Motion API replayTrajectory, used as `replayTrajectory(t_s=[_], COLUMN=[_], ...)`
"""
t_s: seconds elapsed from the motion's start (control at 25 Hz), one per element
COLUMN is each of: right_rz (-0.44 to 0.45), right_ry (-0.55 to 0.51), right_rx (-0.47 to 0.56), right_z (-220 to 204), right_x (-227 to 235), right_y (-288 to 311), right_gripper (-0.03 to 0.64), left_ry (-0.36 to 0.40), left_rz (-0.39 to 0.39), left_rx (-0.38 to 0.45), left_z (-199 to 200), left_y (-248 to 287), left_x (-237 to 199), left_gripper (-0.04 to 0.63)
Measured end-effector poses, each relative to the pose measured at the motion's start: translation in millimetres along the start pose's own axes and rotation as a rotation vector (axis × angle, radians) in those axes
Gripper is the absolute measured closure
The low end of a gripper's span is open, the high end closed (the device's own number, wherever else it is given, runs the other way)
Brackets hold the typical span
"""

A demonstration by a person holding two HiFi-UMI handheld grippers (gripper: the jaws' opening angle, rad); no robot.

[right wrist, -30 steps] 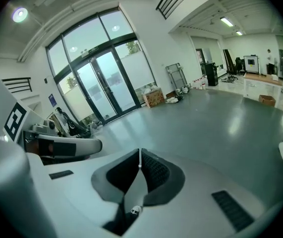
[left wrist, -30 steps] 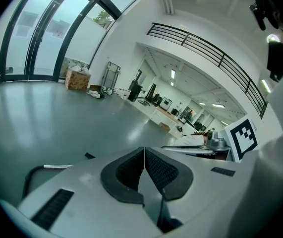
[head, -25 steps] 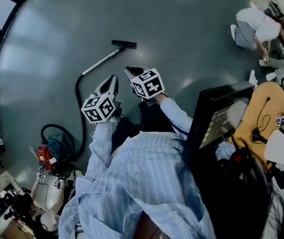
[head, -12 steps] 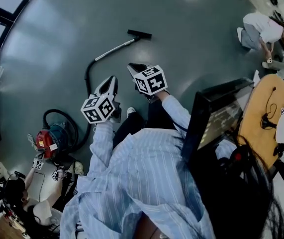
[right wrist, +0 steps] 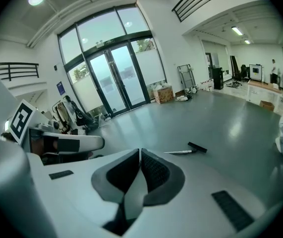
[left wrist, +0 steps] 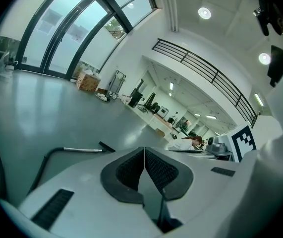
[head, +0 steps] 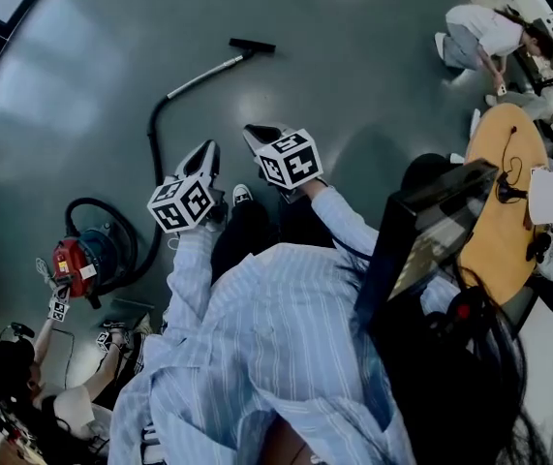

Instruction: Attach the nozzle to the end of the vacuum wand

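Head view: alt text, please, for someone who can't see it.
A person holds the left gripper and right gripper, both shut and empty, over a grey floor. Ahead lies the vacuum wand, a dark nozzle at its far end, its hose curving back to a red canister.

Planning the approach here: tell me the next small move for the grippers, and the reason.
Probably carry both closer to the wand lying on the floor. The left gripper and right gripper are shut, empty and up in the air, while the wand and the black nozzle at its far end lie well ahead. Whether that nozzle is already seated is too small to tell.
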State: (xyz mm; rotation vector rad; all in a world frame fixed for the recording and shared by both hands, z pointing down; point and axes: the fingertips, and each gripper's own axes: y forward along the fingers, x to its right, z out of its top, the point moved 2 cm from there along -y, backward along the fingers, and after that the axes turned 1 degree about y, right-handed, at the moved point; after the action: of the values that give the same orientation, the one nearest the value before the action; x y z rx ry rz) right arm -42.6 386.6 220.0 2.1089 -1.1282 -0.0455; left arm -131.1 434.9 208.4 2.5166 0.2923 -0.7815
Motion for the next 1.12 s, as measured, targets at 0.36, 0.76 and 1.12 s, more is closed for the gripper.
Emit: replayTrajectory(t_s=[0.36, 0.76, 1.12], right_rz=[-0.003, 0.028, 0.084], right_ry=[0.000, -0.030, 0.013], right_rx=[0.016, -0.025, 0.015], right_z=[-66, -179, -197], right_x=[12, 32, 11], right_y=[-84, -202, -233], right_gripper=[0.598, 0.598, 0.598], left_ry=[0.009, -0.018, -0.028], left_rz=[-0.002, 0.046, 0.037], left_rx=[0.030, 0.008, 0.041], left_z=[-51, -173, -188], left_y=[-19, -44, -77], left_x=[70, 181, 212], left_gripper=[0.583, 0.583, 0.583])
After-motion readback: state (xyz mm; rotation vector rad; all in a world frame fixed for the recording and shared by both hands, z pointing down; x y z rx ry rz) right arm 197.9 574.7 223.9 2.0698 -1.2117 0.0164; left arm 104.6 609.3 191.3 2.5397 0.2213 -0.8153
